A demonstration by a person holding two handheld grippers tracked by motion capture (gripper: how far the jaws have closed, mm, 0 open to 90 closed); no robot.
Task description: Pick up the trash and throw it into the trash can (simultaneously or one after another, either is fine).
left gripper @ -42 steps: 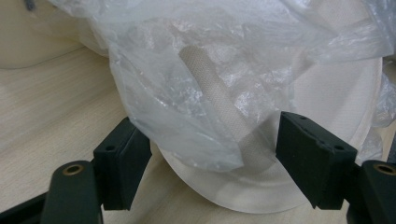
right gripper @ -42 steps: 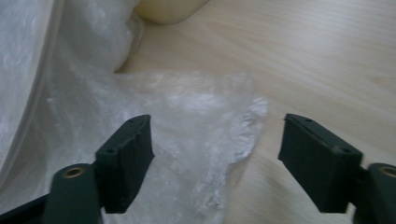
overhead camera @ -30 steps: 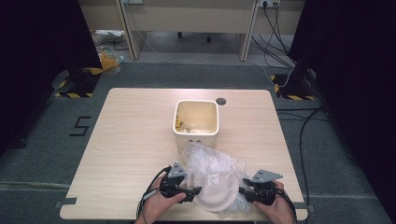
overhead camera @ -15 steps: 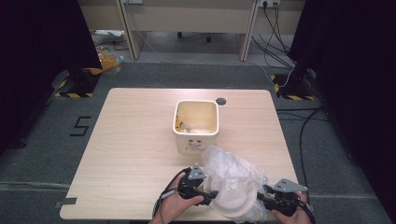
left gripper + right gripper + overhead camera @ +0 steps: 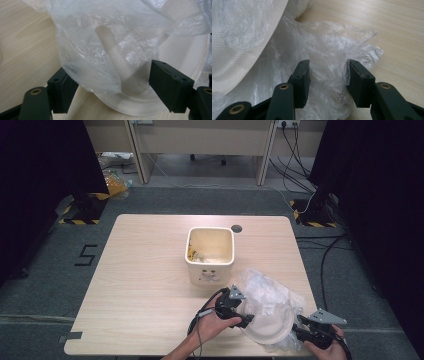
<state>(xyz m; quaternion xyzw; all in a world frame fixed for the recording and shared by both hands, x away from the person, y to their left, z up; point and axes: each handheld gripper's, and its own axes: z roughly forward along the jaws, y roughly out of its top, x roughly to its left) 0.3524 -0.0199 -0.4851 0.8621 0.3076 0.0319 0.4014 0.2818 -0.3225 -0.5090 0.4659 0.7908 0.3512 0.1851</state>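
Now plastic bag [image 5: 324, 62] between right claw [image 5: 328, 75] jaws, pads apart.

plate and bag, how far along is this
Done: the plate sits partly inside the clear bag at the table's near edge. In hand: the left gripper, jaws just opened, straddles the plate's rim; the right gripper straddles crumpled bag. Left: plate not fully inside.

Left claw [image 5: 246, 320] had just been opening, jaws parted. Right claw [image 5: 298, 333] stood part open, seemingly not clamping; both forearms entered from below.
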